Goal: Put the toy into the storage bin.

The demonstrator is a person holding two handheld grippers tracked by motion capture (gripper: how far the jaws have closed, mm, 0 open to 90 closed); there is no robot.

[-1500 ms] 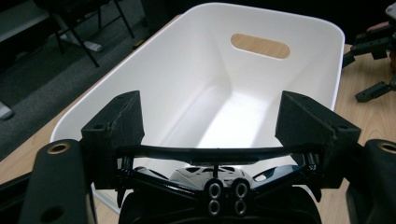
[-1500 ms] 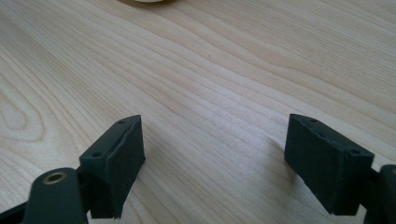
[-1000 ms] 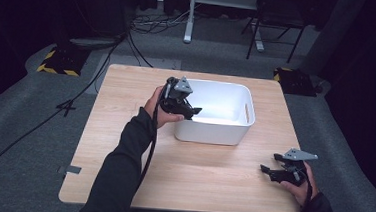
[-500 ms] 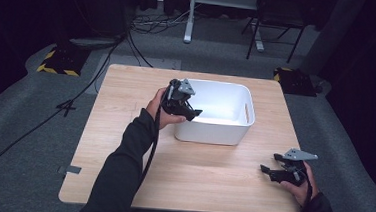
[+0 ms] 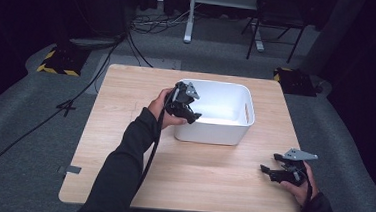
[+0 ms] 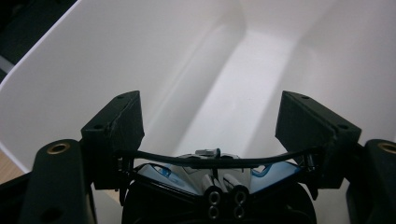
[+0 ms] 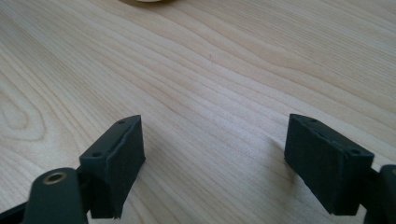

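A white plastic bin (image 5: 214,133) stood on the wooden table (image 5: 118,136), in the far half and a little toward the right edge, its long sides running parallel to the far edge and a slot handle cut into its right end wall. The left gripper (image 5: 192,117) was held by the left hand (image 5: 160,108) at the bin's near left corner, raised above the rim and tipped so that its jaws pointed down into the bin, with its grey three-cornered plate on top and its cable trailing back along the dark sleeve. In the left gripper view the left gripper (image 6: 210,116) had its two black jaws standing apart with nothing between them, and beyond them lay the smooth white inner walls and floor of the bin (image 6: 140,60). The right gripper (image 5: 266,170) sat in the right hand (image 5: 303,186) close to the table's near right corner, well apart from the bin, pointing left across the table and low over the wood. In the right gripper view its jaws also stood apart, with bare wood grain of the table (image 7: 210,70) between them.
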